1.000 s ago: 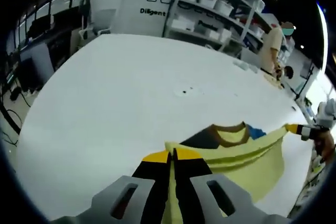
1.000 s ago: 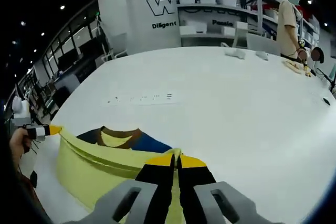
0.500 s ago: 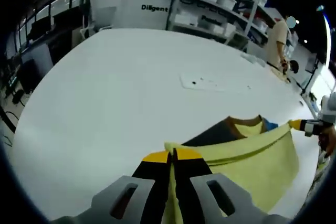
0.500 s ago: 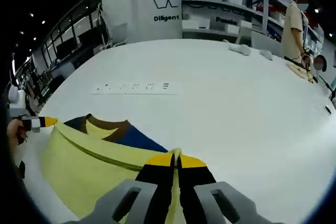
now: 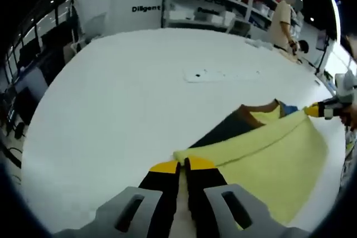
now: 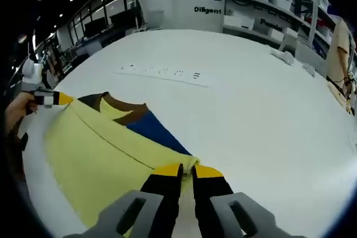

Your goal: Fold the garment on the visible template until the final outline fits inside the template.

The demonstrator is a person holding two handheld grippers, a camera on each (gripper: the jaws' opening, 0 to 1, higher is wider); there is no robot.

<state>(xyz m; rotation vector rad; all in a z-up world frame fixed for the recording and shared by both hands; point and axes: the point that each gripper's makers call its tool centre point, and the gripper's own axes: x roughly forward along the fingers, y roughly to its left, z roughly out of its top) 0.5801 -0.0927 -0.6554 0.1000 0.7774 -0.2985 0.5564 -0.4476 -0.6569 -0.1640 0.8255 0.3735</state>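
Looking hard for a template outline on the white counter (image 5: 111,110), I honestly can't make one out, just a faint strip of small marks (image 6: 162,73) past the collar. The yellow garment (image 5: 268,160) lies spread flat on the counter, with a brown collar (image 6: 125,112) and dark blue panel peeking out along its far fold. The left gripper (image 5: 181,166) has its jaws pinched on one corner of the folded edge, and the right gripper (image 6: 187,170) has its jaws clamped on the opposite corner.
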